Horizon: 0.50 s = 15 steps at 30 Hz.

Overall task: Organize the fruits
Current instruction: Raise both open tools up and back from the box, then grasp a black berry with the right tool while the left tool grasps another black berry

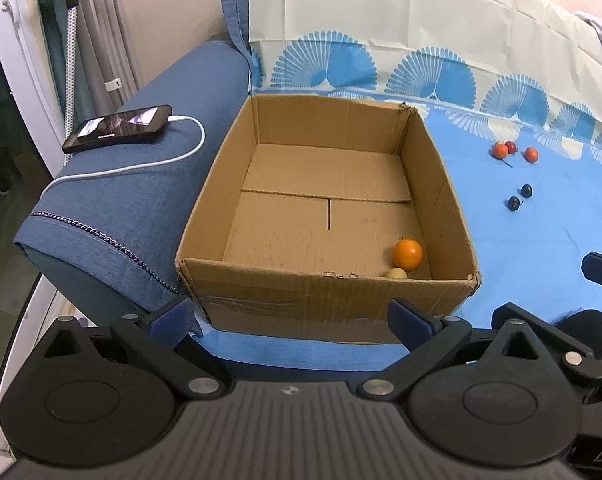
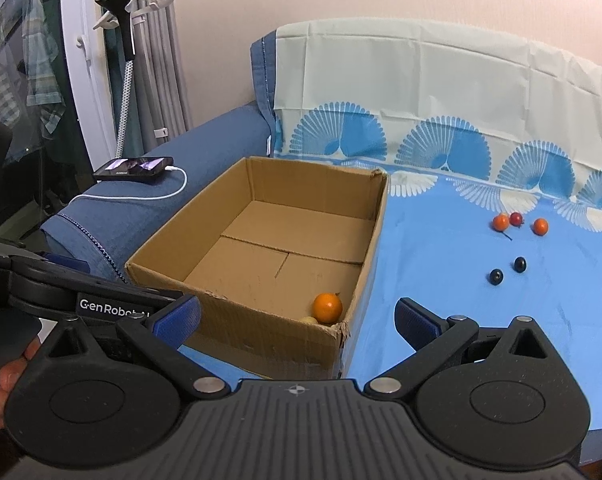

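Observation:
An open cardboard box (image 1: 441, 184) (image 2: 373, 240) stands on a blue cloth. Inside, in its near right corner, lie an orange fruit (image 1: 408, 254) (image 2: 327, 307) and a small yellow fruit (image 1: 397, 273) (image 2: 309, 320). On the cloth to the right lie small orange and red fruits (image 1: 501, 150) (image 2: 501, 222) and two dark fruits (image 1: 513, 203) (image 2: 496, 277). My left gripper (image 1: 291, 318) is open and empty, in front of the box's near wall. My right gripper (image 2: 297, 316) is open and empty, near the box's front right corner.
A blue sofa armrest (image 1: 141, 184) (image 2: 141, 208) left of the box holds a phone (image 1: 119, 127) (image 2: 135, 168) on a white charging cable. A patterned cloth covers the sofa back (image 1: 421, 40) (image 2: 441, 92). The left gripper's body shows at the left of the right wrist view (image 2: 81, 292).

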Motion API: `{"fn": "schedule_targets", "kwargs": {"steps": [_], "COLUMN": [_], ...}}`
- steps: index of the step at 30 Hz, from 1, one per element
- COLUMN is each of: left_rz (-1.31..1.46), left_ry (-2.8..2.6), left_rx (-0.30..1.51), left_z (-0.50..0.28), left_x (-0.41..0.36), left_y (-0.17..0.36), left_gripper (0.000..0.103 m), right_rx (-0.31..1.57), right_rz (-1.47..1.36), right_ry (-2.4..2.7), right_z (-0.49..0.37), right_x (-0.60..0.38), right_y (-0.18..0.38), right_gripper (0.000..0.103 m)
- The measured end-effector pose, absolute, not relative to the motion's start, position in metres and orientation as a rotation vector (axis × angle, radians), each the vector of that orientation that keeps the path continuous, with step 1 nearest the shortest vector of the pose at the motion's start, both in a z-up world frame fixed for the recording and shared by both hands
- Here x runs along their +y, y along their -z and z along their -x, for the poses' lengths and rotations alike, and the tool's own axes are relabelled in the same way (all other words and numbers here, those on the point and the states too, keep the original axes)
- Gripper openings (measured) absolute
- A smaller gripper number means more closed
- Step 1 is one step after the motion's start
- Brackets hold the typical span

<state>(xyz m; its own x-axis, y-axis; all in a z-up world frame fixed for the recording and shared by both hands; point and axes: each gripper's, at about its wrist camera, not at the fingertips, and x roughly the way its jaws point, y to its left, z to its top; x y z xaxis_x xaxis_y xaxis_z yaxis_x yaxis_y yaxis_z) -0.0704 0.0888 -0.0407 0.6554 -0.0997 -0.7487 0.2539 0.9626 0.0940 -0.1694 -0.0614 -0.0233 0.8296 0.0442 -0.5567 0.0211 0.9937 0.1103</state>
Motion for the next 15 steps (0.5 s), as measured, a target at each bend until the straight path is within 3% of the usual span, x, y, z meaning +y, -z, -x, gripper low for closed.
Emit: {"fn": "schedule_targets", "kwargs": {"steps": [15], "left_rz": [-0.255], "left_ry": [0.256], "left_rx": [0.855], "left_z": [0.050], "left_x": [0.038], "left_y": [0.036], "left_gripper": [0.103], "right_rx": [0.589], "right_rz": [-0.226], "right_ry": [0.087], "right_z": [0.163], "right_x": [-0.122], "right_y": [0.033], "right_gripper": [0.102]}}
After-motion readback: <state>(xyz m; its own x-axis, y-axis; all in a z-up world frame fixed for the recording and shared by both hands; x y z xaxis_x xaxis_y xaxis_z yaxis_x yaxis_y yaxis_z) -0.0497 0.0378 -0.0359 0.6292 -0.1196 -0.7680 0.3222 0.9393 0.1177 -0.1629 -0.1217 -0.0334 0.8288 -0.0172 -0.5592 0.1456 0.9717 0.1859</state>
